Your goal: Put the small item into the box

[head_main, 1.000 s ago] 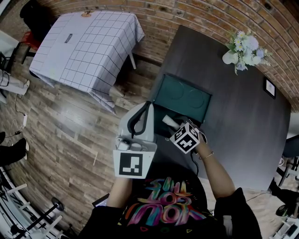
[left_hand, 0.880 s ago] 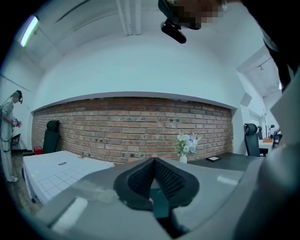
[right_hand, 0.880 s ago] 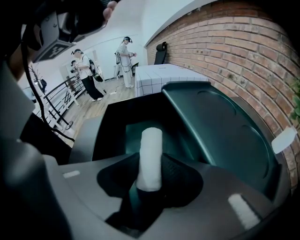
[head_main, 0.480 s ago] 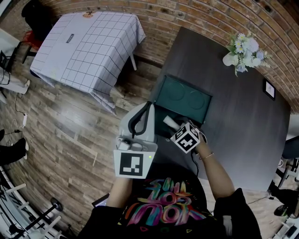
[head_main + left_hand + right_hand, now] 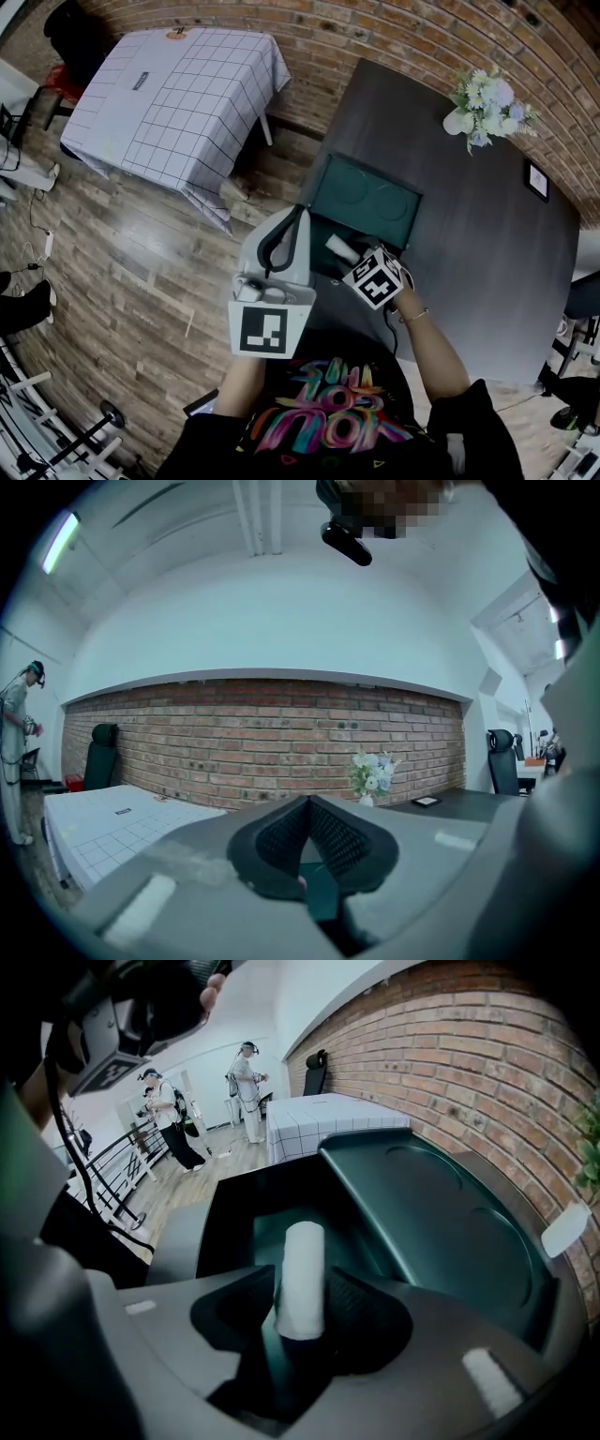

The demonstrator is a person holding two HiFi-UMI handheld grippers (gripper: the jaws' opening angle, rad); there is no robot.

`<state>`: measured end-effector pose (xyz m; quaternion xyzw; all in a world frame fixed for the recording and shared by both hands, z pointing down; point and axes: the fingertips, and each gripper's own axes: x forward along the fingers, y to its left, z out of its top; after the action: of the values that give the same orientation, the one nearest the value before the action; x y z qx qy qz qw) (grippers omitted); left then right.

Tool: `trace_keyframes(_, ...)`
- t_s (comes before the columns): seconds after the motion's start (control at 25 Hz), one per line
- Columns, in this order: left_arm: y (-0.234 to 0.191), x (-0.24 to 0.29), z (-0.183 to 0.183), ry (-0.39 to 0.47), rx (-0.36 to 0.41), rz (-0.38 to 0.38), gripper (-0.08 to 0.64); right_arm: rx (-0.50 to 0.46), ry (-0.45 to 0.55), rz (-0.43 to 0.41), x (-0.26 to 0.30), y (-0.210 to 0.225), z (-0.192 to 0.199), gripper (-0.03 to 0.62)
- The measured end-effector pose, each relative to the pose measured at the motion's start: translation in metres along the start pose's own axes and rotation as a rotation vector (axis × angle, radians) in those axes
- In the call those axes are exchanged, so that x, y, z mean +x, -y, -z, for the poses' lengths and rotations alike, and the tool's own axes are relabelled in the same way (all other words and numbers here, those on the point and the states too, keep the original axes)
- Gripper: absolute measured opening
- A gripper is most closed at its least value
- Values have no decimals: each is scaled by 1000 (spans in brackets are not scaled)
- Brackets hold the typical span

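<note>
Currently: small white cylindrical roll [image 5: 302, 1279] lies inside the open dark-green box [image 5: 441, 1213] on the dark table [image 5: 469, 234]. Right gripper [image 5: 302, 1290] jaws have just been opening; they stand wide, the roll loose between them. Left gripper [image 5: 307, 803] beside the box, jaws pressed together, empty.

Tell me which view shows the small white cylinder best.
Right gripper view: the small white cylinder fills the centre, between the right tool's jaws, which have just been opening, over the open dark green box. Head view catches only a small white end beside the tool. Left gripper view misses it.
</note>
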<state>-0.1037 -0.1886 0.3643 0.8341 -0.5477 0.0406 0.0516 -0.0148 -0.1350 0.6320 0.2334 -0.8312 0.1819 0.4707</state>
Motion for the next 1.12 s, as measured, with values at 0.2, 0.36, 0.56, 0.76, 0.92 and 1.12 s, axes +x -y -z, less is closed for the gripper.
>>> trace_keyframes(0.2, 1, -2, -4, 2, -2, 4, 2, -9, 16, 18, -8, -1, -4, 189)
trace_keyframes(0.36, 2, -2, -9, 17, 1, 8, 2, -10, 41, 37, -18, 1, -8, 190)
trace_keyframes(0.56, 5, -3, -17, 39, 10, 20, 2, 18, 117, 66, -41, 2, -19, 189)
trace_keyframes(0.76, 13, 0, -24, 53, 19, 47, 2, 61, 233, 90, -79, 0, -39, 187)
trace_keyframes(0.92, 21, 6, -31, 72, 23, 77, 2, 78, 349, 141, -119, 5, -61, 177)
trace_keyframes(1.12, 31, 10, -36, 76, 36, 113, 2, 94, 493, 228, -176, 17, -85, 164)
